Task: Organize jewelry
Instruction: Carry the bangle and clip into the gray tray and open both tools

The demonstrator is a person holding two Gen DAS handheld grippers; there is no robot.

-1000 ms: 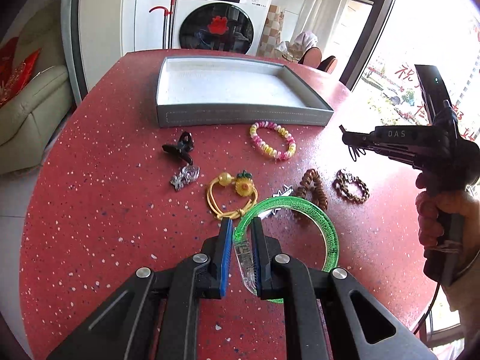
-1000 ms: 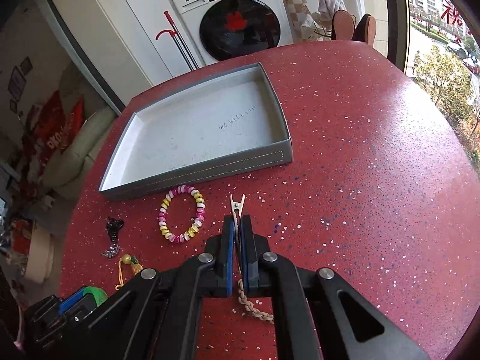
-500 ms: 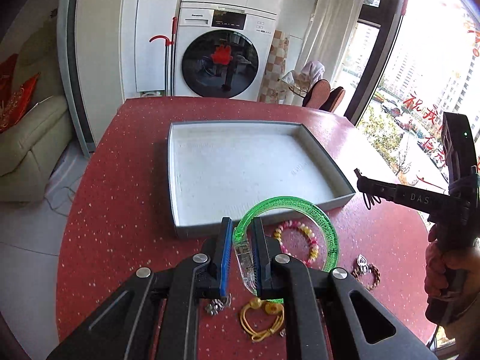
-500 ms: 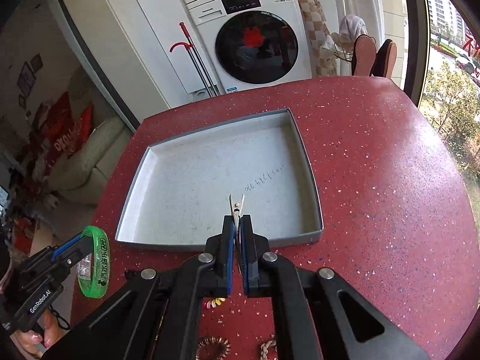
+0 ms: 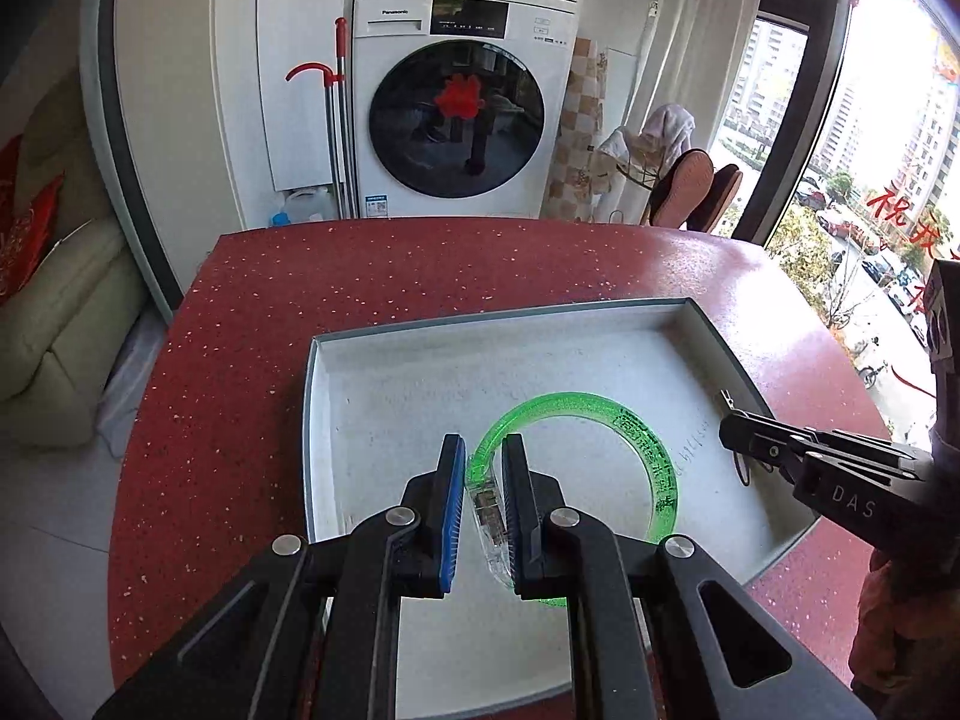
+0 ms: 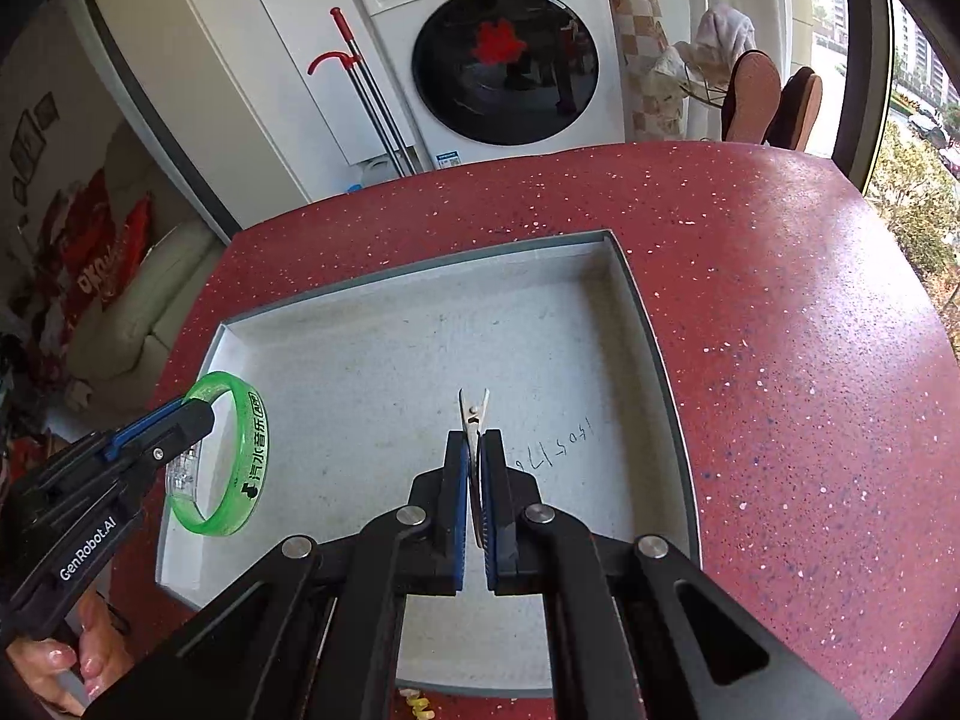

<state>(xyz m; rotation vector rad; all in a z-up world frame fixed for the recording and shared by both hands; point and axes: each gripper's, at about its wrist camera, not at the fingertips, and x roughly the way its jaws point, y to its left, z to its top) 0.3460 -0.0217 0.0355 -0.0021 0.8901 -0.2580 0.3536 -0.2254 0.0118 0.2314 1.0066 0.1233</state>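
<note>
A translucent green bangle (image 5: pixel 655 462) hangs over the grey tray (image 5: pixel 498 315), with my left gripper (image 5: pixel 483 450) shut on its clear clasp section. From the right wrist view the same bangle (image 6: pixel 253 450) and left gripper (image 6: pixel 195 414) hover above the tray's left side. My right gripper (image 6: pixel 475 441) is shut on a silver metal hair clip (image 6: pixel 473 411) whose tip pokes out past the pads, above the tray floor (image 6: pixel 372 372). In the left wrist view the right gripper (image 5: pixel 735 423) reaches in over the tray's right side. The tray holds nothing else that I can see.
The tray sits on a red speckled round table (image 5: pixel 240 390). A yellow piece of jewelry (image 6: pixel 417 707) peeks out near the tray's front edge. A hand (image 6: pixel 90 660) holds the left tool. Beyond the table stand a washing machine (image 5: pixel 456 90), a sofa (image 5: pixel 54 312) and chairs (image 5: pixel 690 186).
Both grippers moved forward from above the loose jewelry to above the tray, each keeping its item. The loose jewelry has slipped out of view behind them.
</note>
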